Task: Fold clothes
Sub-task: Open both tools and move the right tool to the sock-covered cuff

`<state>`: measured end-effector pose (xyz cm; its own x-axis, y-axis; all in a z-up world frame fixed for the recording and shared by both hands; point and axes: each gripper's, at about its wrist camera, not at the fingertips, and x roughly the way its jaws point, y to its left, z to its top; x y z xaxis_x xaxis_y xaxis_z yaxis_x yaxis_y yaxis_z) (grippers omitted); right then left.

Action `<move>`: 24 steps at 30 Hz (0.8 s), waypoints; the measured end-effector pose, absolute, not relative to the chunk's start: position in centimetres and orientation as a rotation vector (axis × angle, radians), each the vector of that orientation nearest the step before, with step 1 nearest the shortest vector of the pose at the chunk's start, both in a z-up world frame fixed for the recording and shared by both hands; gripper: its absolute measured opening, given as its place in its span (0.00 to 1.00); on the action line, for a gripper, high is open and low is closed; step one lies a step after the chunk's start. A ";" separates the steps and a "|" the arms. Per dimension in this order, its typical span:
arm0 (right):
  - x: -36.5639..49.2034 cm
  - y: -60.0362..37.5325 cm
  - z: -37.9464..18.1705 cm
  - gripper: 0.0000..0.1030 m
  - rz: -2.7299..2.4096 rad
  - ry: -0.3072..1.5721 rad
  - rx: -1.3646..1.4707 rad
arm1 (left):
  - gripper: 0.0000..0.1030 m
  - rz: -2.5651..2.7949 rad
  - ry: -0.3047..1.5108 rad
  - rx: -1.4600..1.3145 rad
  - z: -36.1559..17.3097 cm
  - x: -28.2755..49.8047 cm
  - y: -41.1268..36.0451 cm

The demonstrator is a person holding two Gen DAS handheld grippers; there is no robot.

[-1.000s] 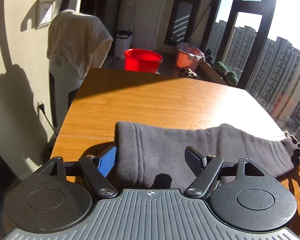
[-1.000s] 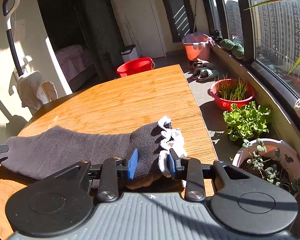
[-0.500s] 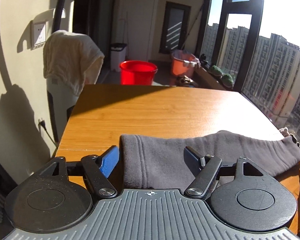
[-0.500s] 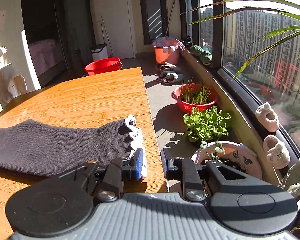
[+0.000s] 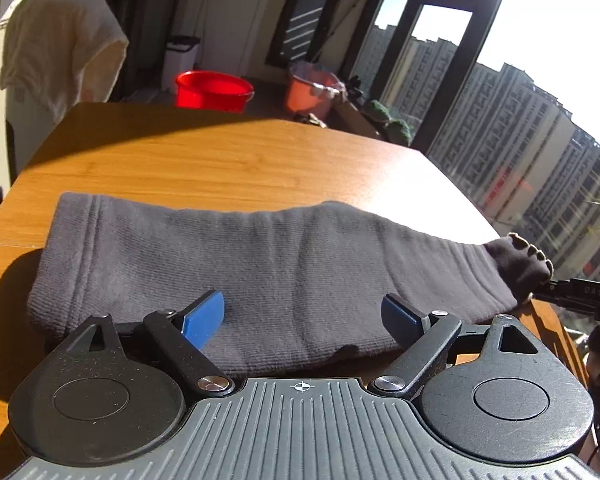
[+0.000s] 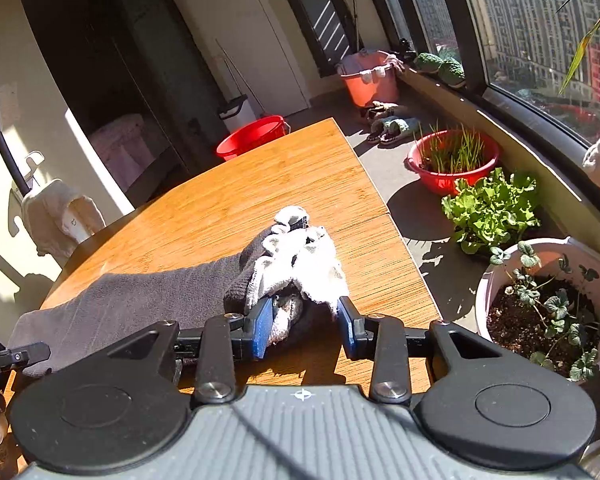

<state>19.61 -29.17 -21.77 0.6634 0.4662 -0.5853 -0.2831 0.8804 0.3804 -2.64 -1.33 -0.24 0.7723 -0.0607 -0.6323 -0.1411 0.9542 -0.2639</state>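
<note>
On wooden table, grey garment flat, left tongs spread, right tongs spread around its white-trimmed end.

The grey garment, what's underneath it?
The grey garment lies flat on the wooden table. Bare wood shows around it; anything beneath the cloth is covered.

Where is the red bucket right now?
In both wrist views the red bucket sits on the floor beyond the table's far edge, left of the orange bucket.
</note>
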 end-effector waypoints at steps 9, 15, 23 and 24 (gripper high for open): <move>24.4 -23.3 -19.6 0.34 0.340 0.597 0.078 | 0.91 0.160 0.687 -0.299 0.8 1.4 2.2; 22.3 -24.0 -16.6 0.34 0.433 0.486 0.162 | 0.94 0.021 0.638 -0.287 2.0 2.7 -2.3; 22.8 -20.3 -21.1 0.34 0.468 0.628 0.136 | 1.00 -0.036 0.665 -0.201 -1.1 5.2 -8.8; 22.7 -20.7 -21.1 0.34 0.473 0.630 0.140 | 1.00 -0.032 0.653 -0.158 -1.5 5.0 -9.4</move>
<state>22.70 -20.67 -21.13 0.7060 0.4659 -0.5335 -0.3825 0.8847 0.2665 5.03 -9.36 -1.47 0.7945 -0.0794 -0.6021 -0.0202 0.9874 -0.1568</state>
